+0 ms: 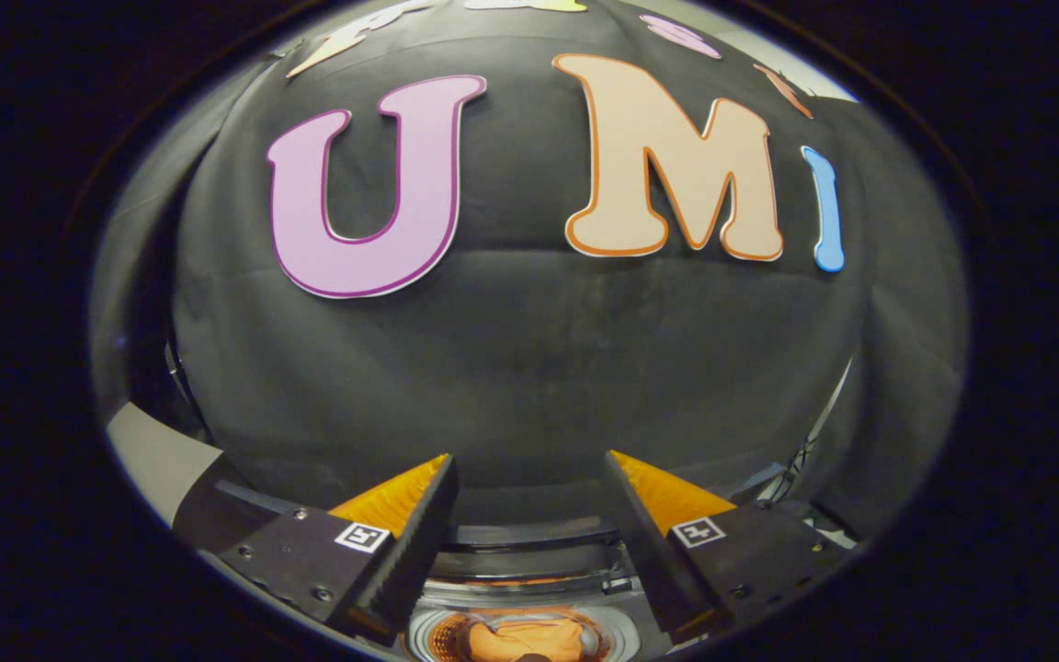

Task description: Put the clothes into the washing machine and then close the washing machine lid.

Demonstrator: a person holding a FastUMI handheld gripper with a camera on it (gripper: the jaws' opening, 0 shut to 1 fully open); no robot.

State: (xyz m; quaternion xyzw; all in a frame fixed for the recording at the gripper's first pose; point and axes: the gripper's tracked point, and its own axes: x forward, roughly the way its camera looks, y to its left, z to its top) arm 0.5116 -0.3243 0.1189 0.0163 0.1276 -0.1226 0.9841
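Observation:
My gripper (529,469) is open, its two fingers spread wide with nothing between them, raised and facing the black cloth wall. Far below, between the finger bases, I see the washing machine's round opening (522,634) with an orange garment (529,641) lying inside the drum. The dark curved lid (529,533) of the washing machine stands up behind the opening, just under the fingertips.
The black cloth wall (529,368) hangs close ahead. A pale strip of surface (148,455) shows low to the left of the left finger. A thin light pole or frame edge (828,418) runs down on the right.

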